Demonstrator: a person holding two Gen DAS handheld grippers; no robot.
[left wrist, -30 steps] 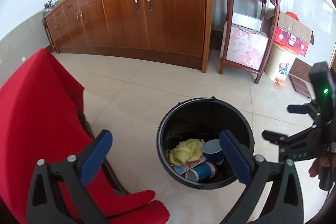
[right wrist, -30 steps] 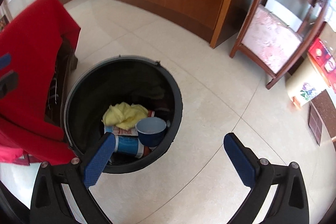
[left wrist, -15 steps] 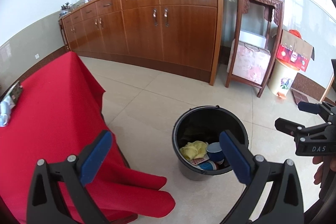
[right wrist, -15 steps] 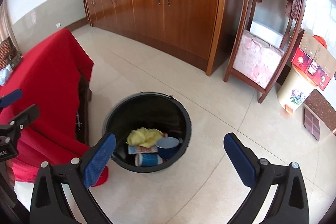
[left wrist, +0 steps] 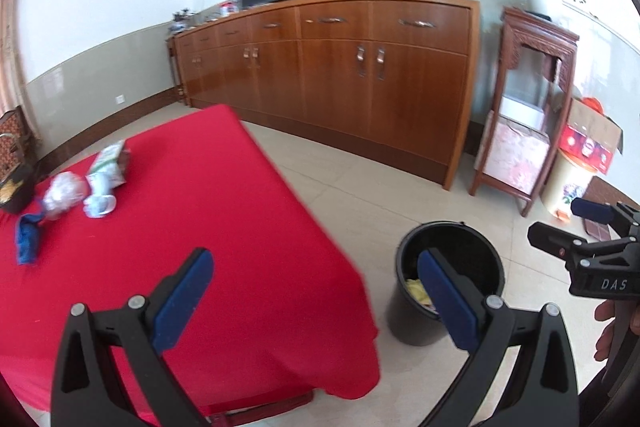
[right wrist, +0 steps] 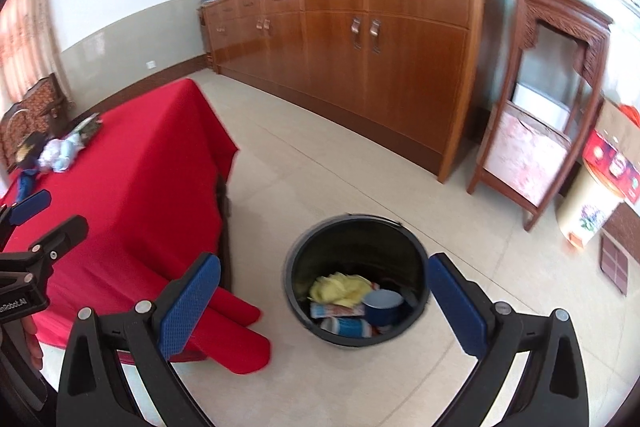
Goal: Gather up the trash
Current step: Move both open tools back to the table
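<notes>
Far left of the black bin (left wrist: 450, 291), on the red tablecloth (left wrist: 200, 211): crumpled wrappers (left wrist: 80, 183) uncollected. Left gripper (left wrist: 316, 291) wide apart, empty. Right gripper (right wrist: 324, 301) wide apart above bin. Risk: snagging cloth, light wrappers slipping out.

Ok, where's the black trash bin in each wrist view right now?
Left wrist: black trash bin lower right, partly behind the left gripper's right finger.
Right wrist: lower centre, its trash visible.
Shared landmark: the red-covered table left of it.
</notes>
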